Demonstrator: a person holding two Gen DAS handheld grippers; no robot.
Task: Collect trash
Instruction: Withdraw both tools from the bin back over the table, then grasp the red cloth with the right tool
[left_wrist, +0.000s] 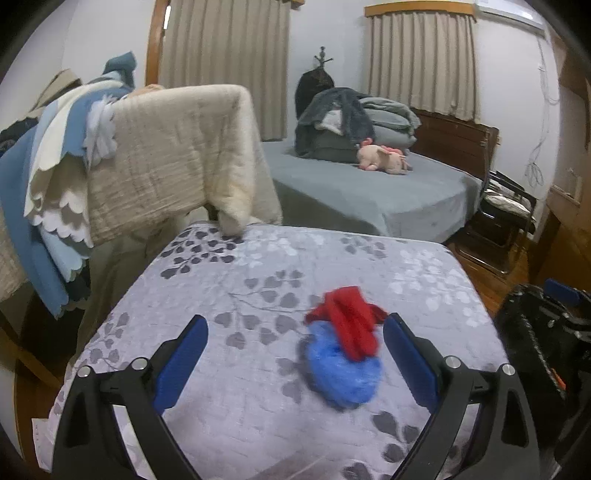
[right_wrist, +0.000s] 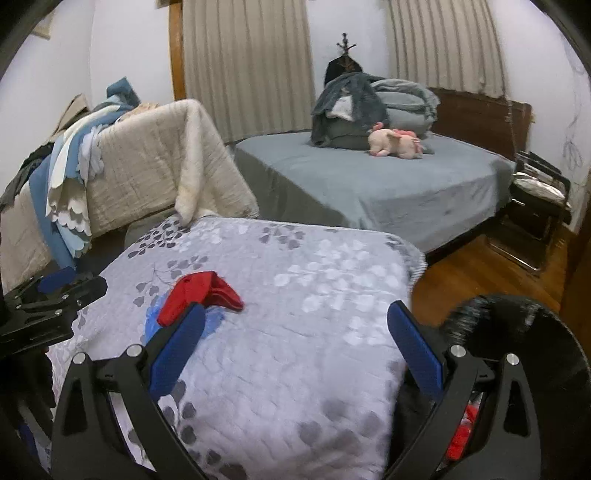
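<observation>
We take the leaf-print quilt (left_wrist: 258, 369) as our landmark. Left of it, a beige blanket (left_wrist: 166, 155) hangs over a rack. Above the quilt's near part, our left gripper (left_wrist: 295, 350) is released, its jaws spread wide and holding nothing. Between its blue pads (left_wrist: 181, 362), toward the right one, the trash lies on the quilt: a red wrapper (left_wrist: 351, 317) resting on a blue crumpled bag (left_wrist: 340, 376). Over the quilt's right edge, our right gripper (right_wrist: 295, 332) is likewise released. Right of the quilt stands a black bin bag (right_wrist: 517, 332).
</observation>
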